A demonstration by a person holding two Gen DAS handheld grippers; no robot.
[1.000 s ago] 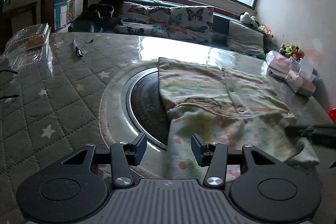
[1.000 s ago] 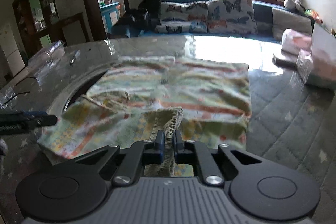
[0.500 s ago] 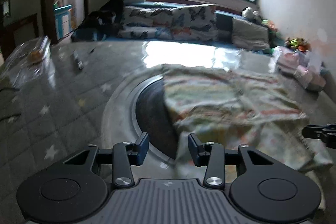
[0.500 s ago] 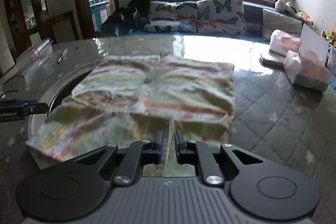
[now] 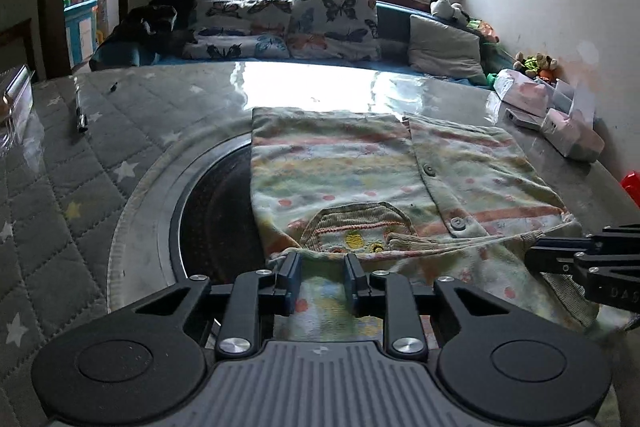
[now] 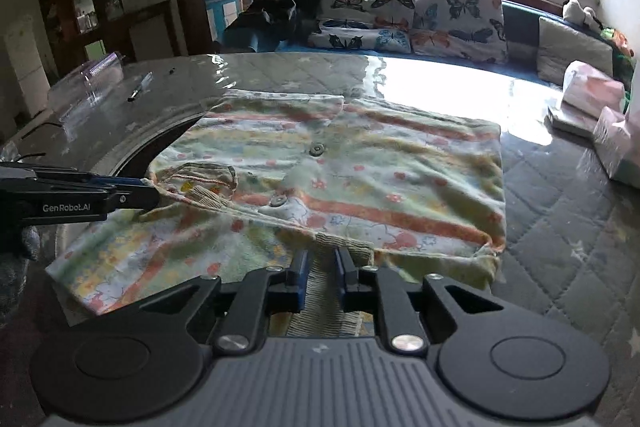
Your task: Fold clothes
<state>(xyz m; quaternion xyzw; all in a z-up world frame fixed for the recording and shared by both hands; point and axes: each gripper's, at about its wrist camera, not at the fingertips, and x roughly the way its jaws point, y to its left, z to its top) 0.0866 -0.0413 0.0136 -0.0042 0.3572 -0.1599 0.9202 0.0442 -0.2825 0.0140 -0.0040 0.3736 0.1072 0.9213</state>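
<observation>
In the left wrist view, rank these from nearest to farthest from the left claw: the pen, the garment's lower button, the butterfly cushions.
1. Lower button, on the garment, just ahead-right of the left claw.
2. Pen, far left on the table.
3. Butterfly cushions, on the sofa beyond the table.

Garment (image 6: 360, 183): striped, floral, buttoned; spread flat on the desk (image 6: 560, 227).
Right gripper (image 6: 320, 267): jaws parted slightly, ribbed cuff lying between them.
Left gripper (image 6: 150, 193): at the garment's left edge by the collar; jaw state unclear.
Pen (image 6: 140, 91): far left of desk.
</observation>
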